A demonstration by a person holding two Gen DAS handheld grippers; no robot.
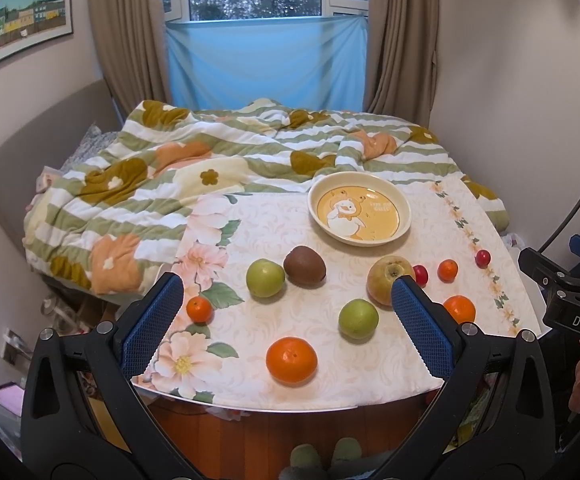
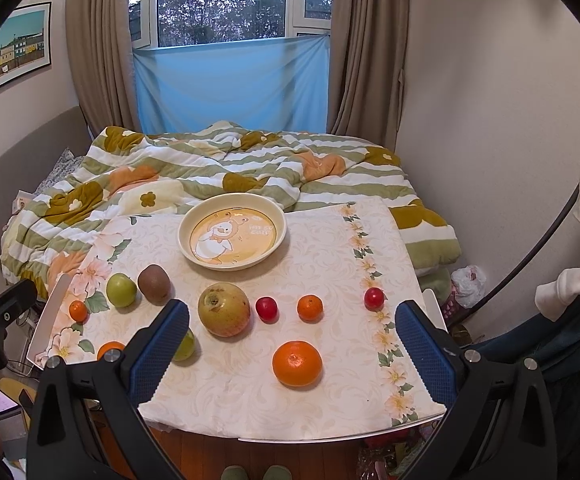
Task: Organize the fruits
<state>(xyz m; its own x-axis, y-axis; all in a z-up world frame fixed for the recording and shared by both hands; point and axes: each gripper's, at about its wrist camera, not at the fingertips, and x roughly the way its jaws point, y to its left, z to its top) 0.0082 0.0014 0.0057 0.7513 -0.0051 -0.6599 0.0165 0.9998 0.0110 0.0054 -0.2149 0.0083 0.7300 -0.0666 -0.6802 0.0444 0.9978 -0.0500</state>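
Both grippers hang above the table's near edge with fingers spread wide, holding nothing: the left gripper [image 1: 286,312] and the right gripper [image 2: 292,338]. Only the left wrist view shows the near-left large orange [image 1: 291,359] whole; in the right wrist view it sits mostly hidden behind a finger. The right wrist view shows the near-right orange [image 2: 297,363] in full. Farther on lie the yellowish apple [image 2: 224,315], kiwi [image 1: 304,266] and green apples. The empty plate [image 2: 194,224] sits at the table's [image 2: 322,248] far edge.
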